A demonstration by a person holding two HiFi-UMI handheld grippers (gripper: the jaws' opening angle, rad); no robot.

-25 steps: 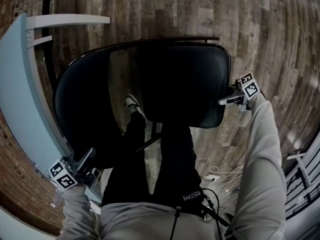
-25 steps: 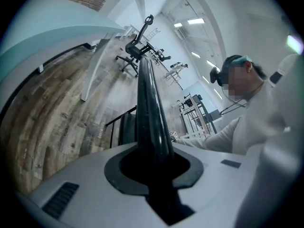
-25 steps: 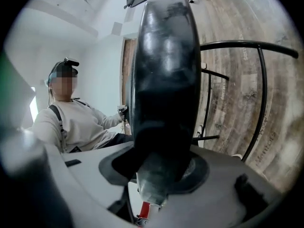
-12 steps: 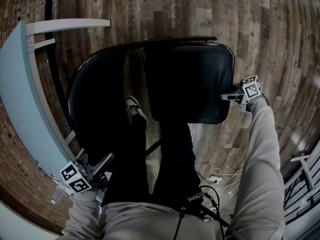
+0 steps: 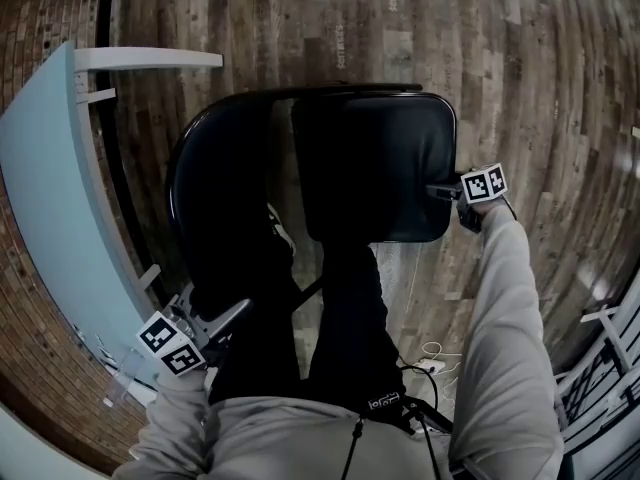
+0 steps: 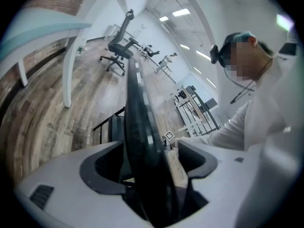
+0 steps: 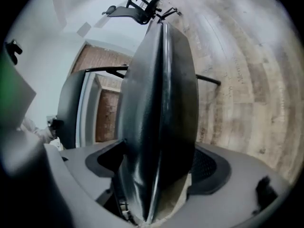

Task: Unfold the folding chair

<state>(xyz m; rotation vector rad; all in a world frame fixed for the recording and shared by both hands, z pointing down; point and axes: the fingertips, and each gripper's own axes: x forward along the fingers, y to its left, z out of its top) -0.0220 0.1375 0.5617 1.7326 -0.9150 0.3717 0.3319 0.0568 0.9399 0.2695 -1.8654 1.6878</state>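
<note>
Black folding chair (image 5: 370, 168) with padded, rounded seat and back panels stands on the brown wood-plank floor (image 5: 520, 88), just beside the pale blue curved counter (image 5: 50, 188), as the person in dark trousers lets go of it. The left gripper (image 5: 232, 315) sits at the lower edge of the panel nearer the counter. Its jaws are opening, with the dark rim of that panel running between them and a sliver of daylight on at least one side. The right gripper (image 5: 440, 190) is at the outer edge of the panel farther from the counter. Its jaws are also opening, close to their widest, around the thick padded edge. Whether a pad brushes the vinyl on its near side is hard to make out.

A second earlier both grippers were pinched far tighter on these same edges, and the chair's outline reached nearer the counter. It has since drawn away from the counter, toward the person's legs. The double release suggests the panels have been swung apart and the chair set down, though its frame and legs are mostly hidden beneath the panels, so a locked-open stance cannot be confirmed.
</note>
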